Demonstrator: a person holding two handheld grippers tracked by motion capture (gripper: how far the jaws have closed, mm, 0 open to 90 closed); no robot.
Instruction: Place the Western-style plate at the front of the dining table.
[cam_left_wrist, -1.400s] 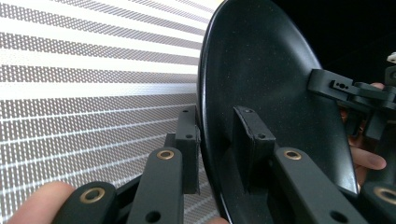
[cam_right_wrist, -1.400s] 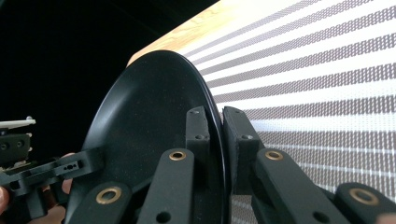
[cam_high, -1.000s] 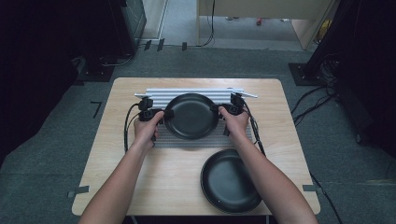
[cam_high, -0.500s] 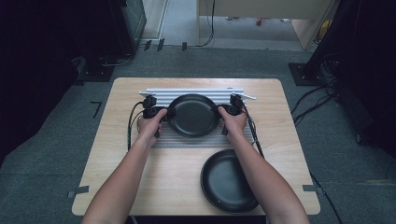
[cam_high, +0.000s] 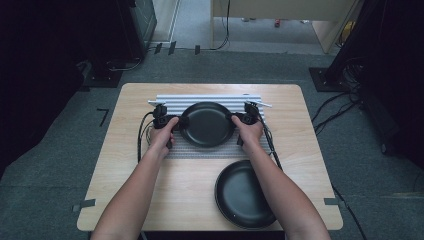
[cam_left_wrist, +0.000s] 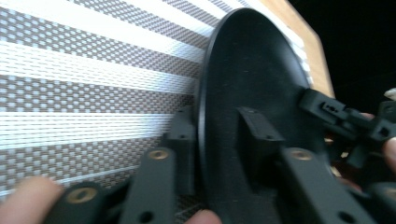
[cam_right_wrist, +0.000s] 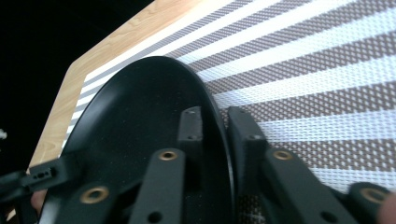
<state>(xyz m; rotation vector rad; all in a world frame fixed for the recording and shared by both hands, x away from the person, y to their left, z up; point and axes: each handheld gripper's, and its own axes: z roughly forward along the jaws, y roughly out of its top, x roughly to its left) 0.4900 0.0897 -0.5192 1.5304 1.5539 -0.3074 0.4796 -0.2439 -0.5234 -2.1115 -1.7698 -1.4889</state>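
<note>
Black plate (cam_high: 207, 123) flat on the striped mat (cam_high: 170, 150), mid-surface, squarely between both tongs. Left tongs (cam_high: 176, 121) and right tongs (cam_high: 237, 119) straddling opposite rims, just loosened, no longer pinching. Straight outward to clear.

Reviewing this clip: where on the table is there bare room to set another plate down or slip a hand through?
Bare wood lies on the table's near-left, between the striped mat and the near edge, left of the near plate. Narrow strips flank the mat on both sides. The mat is crowded: the plate on the mat, the left gripper and the right gripper.
</note>
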